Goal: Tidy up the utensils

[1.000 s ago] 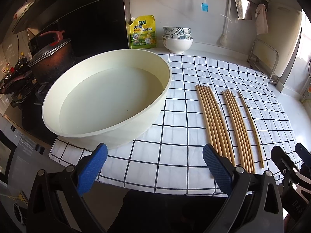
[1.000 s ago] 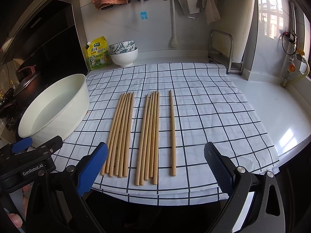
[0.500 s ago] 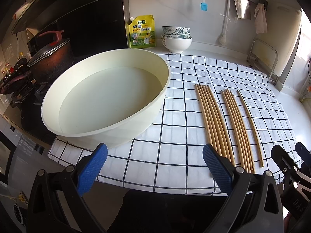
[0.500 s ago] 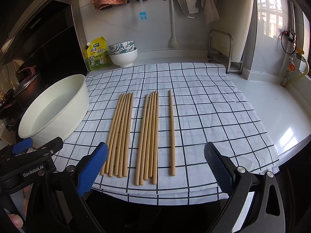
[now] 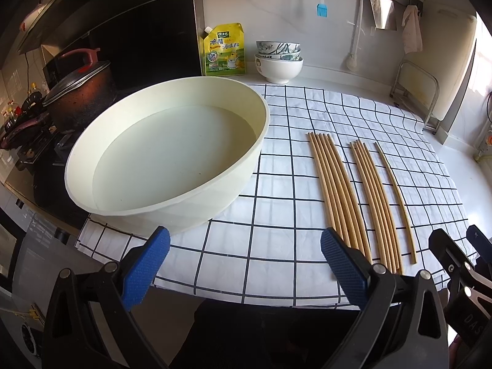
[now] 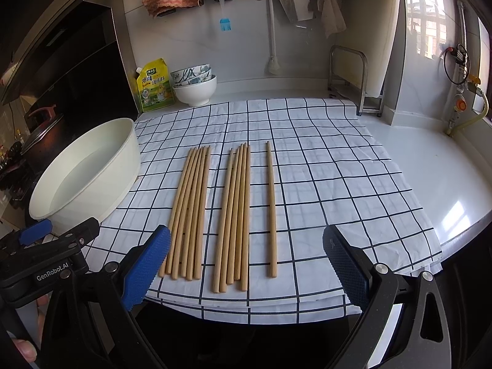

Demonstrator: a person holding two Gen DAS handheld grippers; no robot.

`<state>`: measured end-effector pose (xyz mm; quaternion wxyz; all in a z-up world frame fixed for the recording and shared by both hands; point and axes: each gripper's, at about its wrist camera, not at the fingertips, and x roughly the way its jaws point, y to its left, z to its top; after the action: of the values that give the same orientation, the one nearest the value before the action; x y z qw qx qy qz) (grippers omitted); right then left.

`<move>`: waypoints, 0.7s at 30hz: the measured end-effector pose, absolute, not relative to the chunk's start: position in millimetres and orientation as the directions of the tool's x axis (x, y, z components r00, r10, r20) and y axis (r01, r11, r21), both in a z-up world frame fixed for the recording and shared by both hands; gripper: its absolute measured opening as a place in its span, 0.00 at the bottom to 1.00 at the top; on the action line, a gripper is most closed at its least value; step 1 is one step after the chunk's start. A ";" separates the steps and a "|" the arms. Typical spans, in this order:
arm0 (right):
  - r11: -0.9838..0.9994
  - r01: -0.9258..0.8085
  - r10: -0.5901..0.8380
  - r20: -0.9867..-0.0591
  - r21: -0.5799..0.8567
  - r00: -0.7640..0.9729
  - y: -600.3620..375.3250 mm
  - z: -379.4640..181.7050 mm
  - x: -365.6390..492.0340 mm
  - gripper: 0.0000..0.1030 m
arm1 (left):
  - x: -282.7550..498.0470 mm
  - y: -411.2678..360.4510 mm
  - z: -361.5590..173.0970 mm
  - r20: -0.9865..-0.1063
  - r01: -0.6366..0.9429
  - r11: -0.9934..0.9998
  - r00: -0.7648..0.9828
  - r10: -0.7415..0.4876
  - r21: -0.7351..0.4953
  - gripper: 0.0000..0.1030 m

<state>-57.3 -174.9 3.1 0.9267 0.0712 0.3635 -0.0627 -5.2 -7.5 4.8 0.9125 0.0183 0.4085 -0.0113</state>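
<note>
Wooden chopsticks lie on a checked cloth (image 6: 323, 166) in three lots: a left bundle (image 6: 189, 212), a middle bundle (image 6: 235, 218) and a single chopstick (image 6: 271, 209). In the left wrist view they are the left bundle (image 5: 336, 184), the middle bundle (image 5: 373, 196) and the single one (image 5: 395, 196). My left gripper (image 5: 244, 264) is open and empty at the cloth's near edge, between the basin and the chopsticks. My right gripper (image 6: 246, 264) is open and empty, just short of the chopsticks' near ends.
A cream basin (image 5: 166, 160) holding water stands on the cloth's left side. A dark pot (image 5: 77, 92) sits on the stove at left. Stacked bowls (image 6: 195, 86) and a yellow pouch (image 6: 153, 86) stand by the wall. A metal rack (image 6: 353, 83) stands back right.
Both views have shifted very slightly; the chopsticks, basin and cloth lie as before. Both grippers stay open.
</note>
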 end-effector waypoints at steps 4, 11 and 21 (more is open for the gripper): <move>0.982 0.169 -0.066 -0.682 0.086 0.728 -174.0 2.9 -57.2 0.92 | -5.1 -7.4 4.9 -0.746 0.035 0.999 0.666 -0.005 0.025 0.94; 0.982 0.169 -0.065 -0.684 0.086 0.727 -173.0 3.0 -57.0 0.92 | -5.2 -7.8 4.9 -0.746 0.035 0.999 0.666 -0.007 0.023 0.94; 0.983 0.154 -0.046 -0.690 0.095 0.722 -175.5 1.8 -54.9 0.92 | -5.2 -11.0 3.1 -0.749 0.047 0.999 0.662 -0.013 0.024 0.94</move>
<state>-54.9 -175.5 1.8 0.9250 0.0732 0.3689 -0.0542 -5.2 -11.0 3.1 0.9113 0.0206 0.4108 -0.0165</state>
